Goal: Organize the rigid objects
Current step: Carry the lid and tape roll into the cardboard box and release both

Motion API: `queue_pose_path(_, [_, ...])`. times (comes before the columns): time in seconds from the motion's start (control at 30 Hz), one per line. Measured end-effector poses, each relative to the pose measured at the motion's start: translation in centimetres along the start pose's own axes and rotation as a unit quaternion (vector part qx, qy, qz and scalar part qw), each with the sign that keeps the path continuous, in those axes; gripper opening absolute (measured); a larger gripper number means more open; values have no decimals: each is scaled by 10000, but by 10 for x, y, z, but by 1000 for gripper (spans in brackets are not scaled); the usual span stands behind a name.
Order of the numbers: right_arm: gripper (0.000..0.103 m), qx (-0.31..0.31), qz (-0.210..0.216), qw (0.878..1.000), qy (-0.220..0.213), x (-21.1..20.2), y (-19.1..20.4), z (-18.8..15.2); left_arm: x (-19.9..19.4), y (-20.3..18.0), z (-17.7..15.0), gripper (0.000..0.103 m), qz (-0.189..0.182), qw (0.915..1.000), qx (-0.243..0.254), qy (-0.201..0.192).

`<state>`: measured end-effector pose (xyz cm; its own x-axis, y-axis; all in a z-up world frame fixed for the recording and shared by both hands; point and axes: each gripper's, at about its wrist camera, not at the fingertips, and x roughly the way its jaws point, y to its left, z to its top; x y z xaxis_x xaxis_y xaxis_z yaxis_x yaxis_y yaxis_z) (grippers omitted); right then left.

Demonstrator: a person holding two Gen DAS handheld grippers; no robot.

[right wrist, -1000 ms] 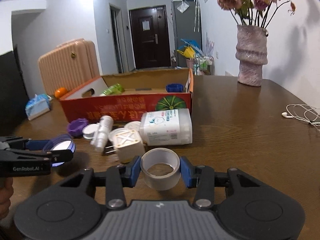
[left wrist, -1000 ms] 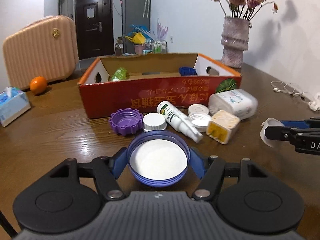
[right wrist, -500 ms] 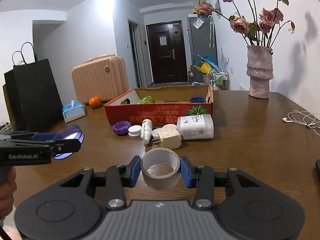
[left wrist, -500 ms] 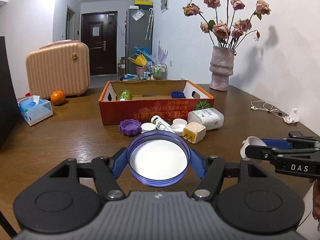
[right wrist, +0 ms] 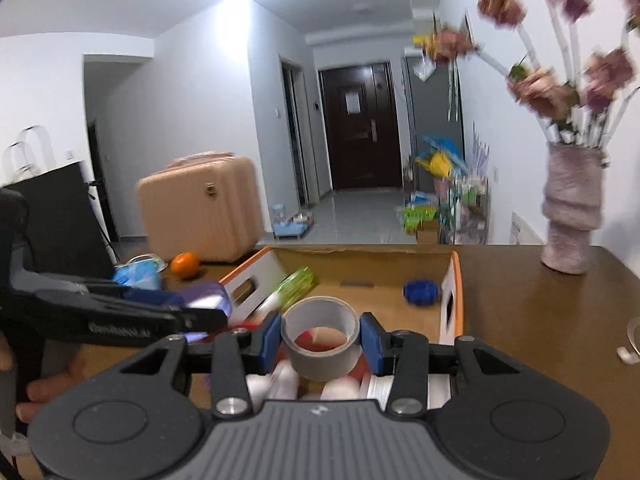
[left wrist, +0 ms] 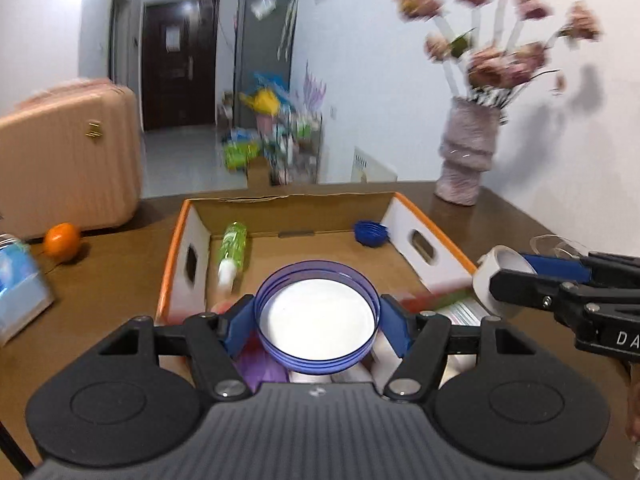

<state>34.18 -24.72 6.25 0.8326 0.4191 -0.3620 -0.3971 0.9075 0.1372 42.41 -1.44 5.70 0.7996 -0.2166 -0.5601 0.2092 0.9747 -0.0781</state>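
Our left claw (left wrist: 317, 316) pinches a lid (left wrist: 317, 322), right claw (right wrist: 320, 338) pinches tape (right wrist: 320, 338); box (left wrist: 444, 236) holds two items, several remain outside.

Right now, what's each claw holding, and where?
Left claw: blue lid, pinched across its rim. Right claw: grey tape roll, squeezed on its outer sides.

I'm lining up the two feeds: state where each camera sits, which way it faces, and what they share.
Left wrist: on the left gripper, facing the cardboard box; its fingers hold a blue lid.
Right wrist: on the right gripper, facing the same box; its fingers grip a tape roll.
Shared: box, green bottle, vase, suitcase.
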Motion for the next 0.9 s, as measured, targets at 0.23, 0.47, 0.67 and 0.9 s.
queue_pose_path(0.23, [42, 597, -19, 9914, 1168, 189, -65, 92, 153, 23, 71, 67, 275, 9954, 287, 873])
queue_pose_path(0.47, [43, 496, -635, 9708, 2260, 325, -92, 92, 236, 42, 78, 71, 673, 9863, 381, 1455])
queue_pose_path(0.67, [53, 375, -729, 9662, 2446, 349, -94, 85, 236, 50, 83, 74, 654, 9863, 511, 1427])
queue_pose_path(0.9, [62, 391, -704, 9785, 1897, 301, -93, 105, 175, 58, 86, 78, 813, 9890, 521, 1117])
